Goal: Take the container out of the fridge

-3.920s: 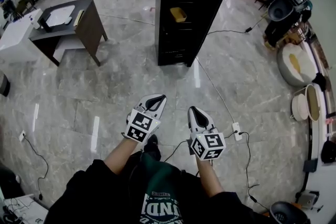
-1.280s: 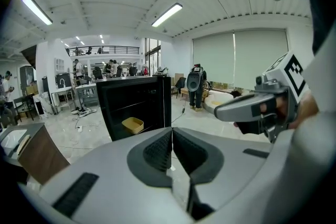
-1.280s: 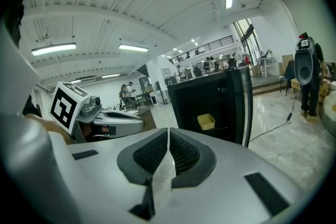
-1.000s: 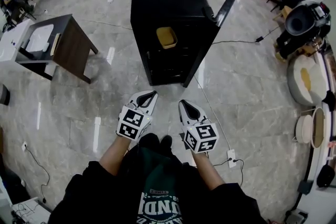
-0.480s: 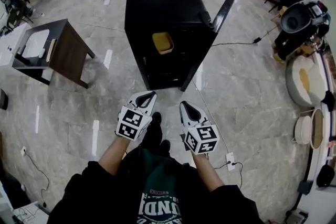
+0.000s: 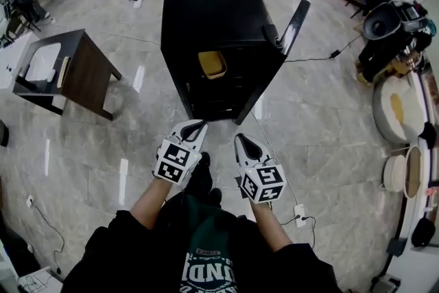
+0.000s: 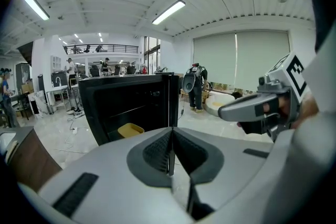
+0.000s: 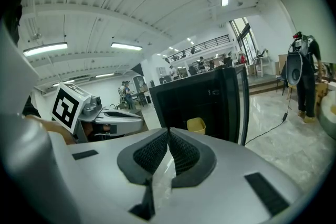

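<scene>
– Shiny grey floor [image 6: 322, 113] fills a big, busy room. What stands on it?
– A black fridge [image 6: 212, 17] stands in the middle. Its door [image 6: 295, 18] is swung open on the right side.
– Where is the container?
– The yellow container [image 6: 212, 64] sits on a shelf inside the fridge. It is high up and close to the front edge. Nothing touches it.
– And the two grippers?
– A person holds them out in front. The left gripper [image 6: 197, 123] and the right gripper [image 6: 241, 139] are side by side. Both point at the fridge, but they are well apart from it.
– Do they hold anything?
– No. The left gripper view shows its two jaws pressed flat together, with nothing between them. The right gripper view shows the same: jaws together and empty. Past the tips, each view shows the yellow container in the dark fridge.
– What else is there?
– A brown desk [image 6: 89, 68] stands to the left of the fridge. A white power strip [image 6: 300, 213] lies on the floor near the right gripper.
</scene>
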### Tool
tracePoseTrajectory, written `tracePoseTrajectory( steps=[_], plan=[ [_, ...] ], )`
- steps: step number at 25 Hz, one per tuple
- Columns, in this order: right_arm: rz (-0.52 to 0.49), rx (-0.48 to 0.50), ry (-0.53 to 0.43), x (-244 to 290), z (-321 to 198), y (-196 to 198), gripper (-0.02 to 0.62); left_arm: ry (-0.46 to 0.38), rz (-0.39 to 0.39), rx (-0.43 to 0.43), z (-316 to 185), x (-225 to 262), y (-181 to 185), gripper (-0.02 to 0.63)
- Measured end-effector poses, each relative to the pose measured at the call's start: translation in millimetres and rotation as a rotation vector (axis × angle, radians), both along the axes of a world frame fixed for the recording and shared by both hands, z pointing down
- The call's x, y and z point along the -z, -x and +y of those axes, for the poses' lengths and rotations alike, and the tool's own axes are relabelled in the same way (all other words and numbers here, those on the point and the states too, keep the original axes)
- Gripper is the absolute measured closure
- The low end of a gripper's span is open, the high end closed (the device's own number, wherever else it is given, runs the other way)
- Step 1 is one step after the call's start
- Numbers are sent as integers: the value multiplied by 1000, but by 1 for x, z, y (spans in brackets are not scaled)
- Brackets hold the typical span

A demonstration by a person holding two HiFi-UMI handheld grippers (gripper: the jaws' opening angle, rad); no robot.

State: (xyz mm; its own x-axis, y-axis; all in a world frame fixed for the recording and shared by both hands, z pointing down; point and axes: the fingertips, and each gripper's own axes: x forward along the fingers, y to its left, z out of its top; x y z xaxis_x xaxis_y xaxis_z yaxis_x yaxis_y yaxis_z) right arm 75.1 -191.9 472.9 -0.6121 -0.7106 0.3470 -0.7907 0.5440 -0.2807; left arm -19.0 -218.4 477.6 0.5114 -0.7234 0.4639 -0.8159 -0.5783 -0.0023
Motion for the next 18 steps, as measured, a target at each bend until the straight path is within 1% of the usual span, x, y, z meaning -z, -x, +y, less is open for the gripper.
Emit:
tracePoseTrajectory(
  steps=[3,8,14,18],
  plan=[
    [4,1,7,-3,-6,1,560,8,-10,-9,-7,-3,-1,592],
    [43,49,0,-4,-11,13,560,8,-49,-33,-16,-8,3,592],
    [43,32,10,-7,-21,12,559,-8,-76,-47,-33,-9,5,592],
    [48,22,23,-12,-27,11,560,-24,-95,-74,-47,-8,5,592]
  ],
)
